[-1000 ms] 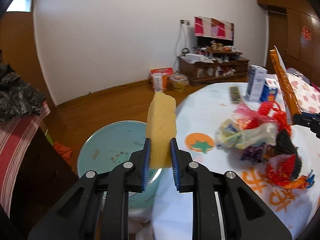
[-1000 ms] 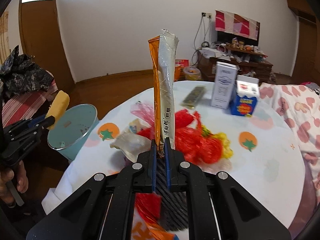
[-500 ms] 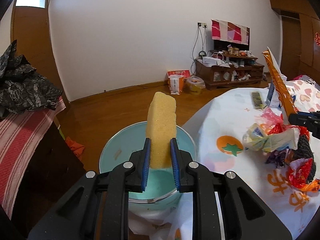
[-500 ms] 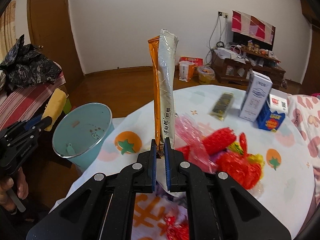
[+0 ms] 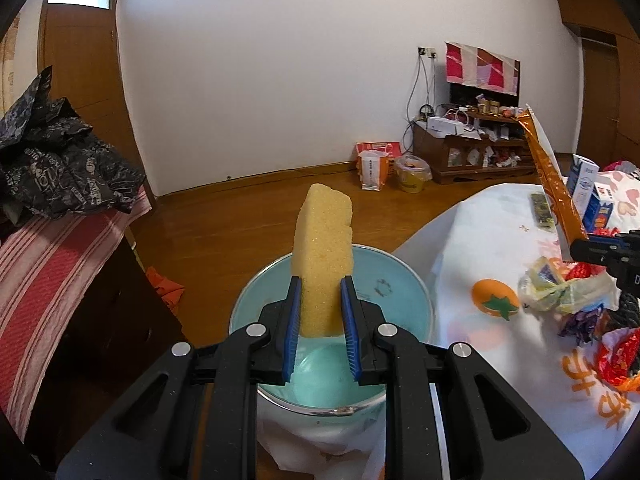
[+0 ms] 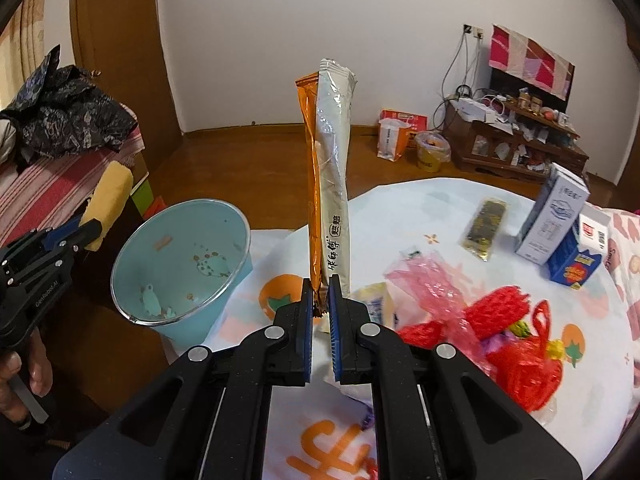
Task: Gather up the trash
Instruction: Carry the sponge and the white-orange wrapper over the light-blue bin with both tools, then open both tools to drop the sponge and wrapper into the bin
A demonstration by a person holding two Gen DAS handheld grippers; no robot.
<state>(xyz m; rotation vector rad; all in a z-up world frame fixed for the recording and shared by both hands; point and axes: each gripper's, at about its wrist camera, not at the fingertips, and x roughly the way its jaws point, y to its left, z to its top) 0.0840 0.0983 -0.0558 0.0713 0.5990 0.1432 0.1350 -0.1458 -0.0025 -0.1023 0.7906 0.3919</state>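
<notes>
Sponge (image 5: 324, 264) pinched in left tool (image 5: 320, 312) has moved over the bin (image 5: 416, 300), ready for dropping, while right tool (image 6: 320, 308) clamps the wrapper (image 6: 330, 184) above the table (image 6: 420, 216).

White wall (image 5: 280, 80), glossy wooden floor (image 5: 224, 232), brown door (image 5: 80, 64), cluttered low wooden cabinet (image 5: 476, 156) under a red-and-white cloth (image 5: 482, 68).

Yellow sponge (image 5: 323, 258) upright in the left gripper (image 5: 320, 320), above the light-blue bin (image 5: 404, 300) beside the table (image 5: 472, 240).
</notes>
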